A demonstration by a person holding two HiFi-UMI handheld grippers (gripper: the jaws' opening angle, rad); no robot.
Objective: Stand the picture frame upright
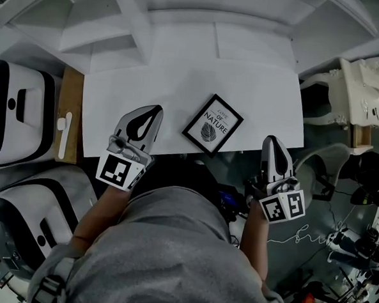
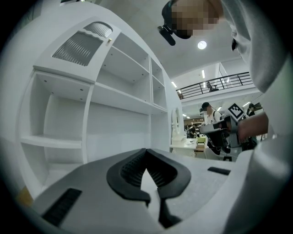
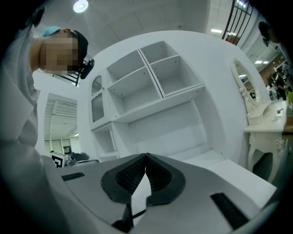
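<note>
A black picture frame (image 1: 213, 125) with a white card and a leaf print lies flat and turned askew near the front edge of the white desk (image 1: 181, 83). My left gripper (image 1: 155, 109) is shut and empty, over the desk just left of the frame. My right gripper (image 1: 269, 141) is shut and empty too, just past the desk's front right corner, to the right of the frame. In the left gripper view the jaw tips (image 2: 146, 150) meet, and in the right gripper view the tips (image 3: 146, 155) meet as well. The frame shows in neither gripper view.
White shelves (image 1: 120, 22) rise behind the desk. White and black cases (image 1: 18, 118) stand at the left beside a wooden side table (image 1: 70, 89). An ornate white dresser (image 1: 360, 87) and a chair (image 1: 320, 165) stand at the right, with cables on the floor.
</note>
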